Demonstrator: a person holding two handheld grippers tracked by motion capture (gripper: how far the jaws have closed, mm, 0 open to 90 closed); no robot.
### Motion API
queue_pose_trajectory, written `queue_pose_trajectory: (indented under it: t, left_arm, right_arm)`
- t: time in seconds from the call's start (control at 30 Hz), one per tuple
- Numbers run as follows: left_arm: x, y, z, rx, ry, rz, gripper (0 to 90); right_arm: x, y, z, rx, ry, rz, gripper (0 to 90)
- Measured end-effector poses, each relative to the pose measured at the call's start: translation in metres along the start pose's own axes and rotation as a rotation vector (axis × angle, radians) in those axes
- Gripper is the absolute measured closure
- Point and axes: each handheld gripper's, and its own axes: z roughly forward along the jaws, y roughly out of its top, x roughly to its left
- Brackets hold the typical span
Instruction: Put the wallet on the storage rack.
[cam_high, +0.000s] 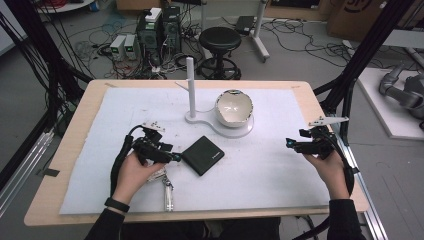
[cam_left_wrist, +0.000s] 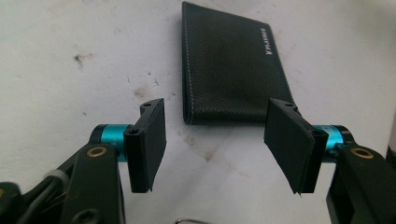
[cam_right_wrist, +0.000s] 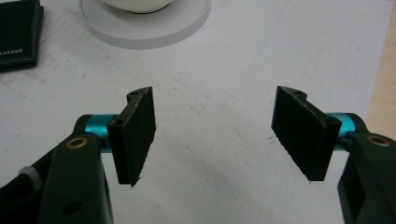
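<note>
Wallet (cam_high: 202, 154), black and folded, is seen lying flat on the white mat (cam_high: 280, 170) near the middle of the worktop (cam_high: 65, 150), just in front of the left gripper (cam_high: 176, 157) and apart from it. Both grippers are held wide open and empty; the right gripper (cam_high: 289, 143) hovers well apart, over bare mat. For a clean pickup, it is judged that the left gripper should be brought forward until the near folded edge sits between the jaws, then lowered so one jaw can slip under. In the high view, the white stand (cam_high: 220, 125) with its bowl (cam_high: 233, 107) and upright post (cam_high: 190, 85) is shown behind the wallet, and keys (cam_high: 167, 192) by the left hand. In the left gripper view, the wallet's (cam_left_wrist: 231, 70) stitching and small logo are shown.
</note>
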Motion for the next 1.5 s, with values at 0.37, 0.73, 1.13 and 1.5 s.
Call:
queue_pose_trajectory:
  t: [0.37,0.73,1.13,1.5]
  left_arm:
    - [0.011,0.006,0.027,0.024,0.008,-0.249,48.9]
    - [0.004,0.001,0.043,0.045,0.017,-0.292,56.1]
    - [-0.013,0.003,0.039,-0.028,0.035,-0.096,76.6]
    - [0.014,0.021,0.041,-0.114,0.078,-0.147,80.0]
  right_arm:
    - [0.002,0.001,0.001,0.004,0.000,-0.016,31.2]
    - [0.003,0.001,0.002,0.007,0.002,-0.018,31.3]
    - [0.004,0.003,0.004,0.010,0.001,-0.036,31.6]
    - [0.007,0.003,0.007,0.017,0.004,-0.043,32.1]
